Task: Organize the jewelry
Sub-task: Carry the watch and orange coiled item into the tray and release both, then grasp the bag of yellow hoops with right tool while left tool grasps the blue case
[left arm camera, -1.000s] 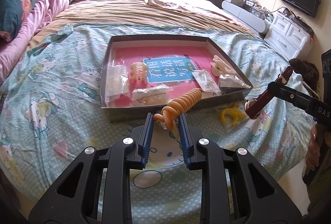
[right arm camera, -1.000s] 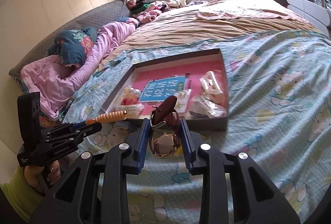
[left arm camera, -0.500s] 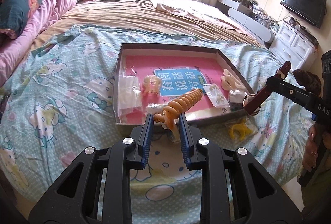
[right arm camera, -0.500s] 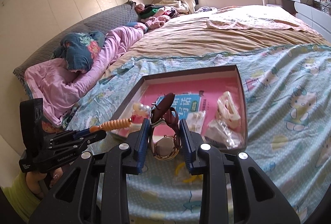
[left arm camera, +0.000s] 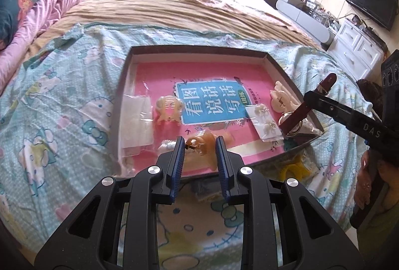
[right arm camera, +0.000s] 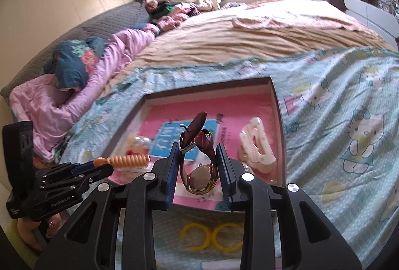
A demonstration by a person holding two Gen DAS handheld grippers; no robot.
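The left gripper (left arm camera: 199,145) is closed on the orange coil (left arm camera: 203,145); the right gripper (right arm camera: 198,157) is closed on the watch (right arm camera: 200,176). Both items hang over the near edge of the tray (left arm camera: 199,48). Lower each to a free pink spot before opening. Only the right view shows the yellow rings (right arm camera: 212,236) clearly, outside the tray.

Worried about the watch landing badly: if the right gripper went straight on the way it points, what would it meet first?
Probably the pink book cover lining the shallow dark box, just past the near wall; depth is uncertain. The right gripper is shut on the maroon-strapped gold watch.
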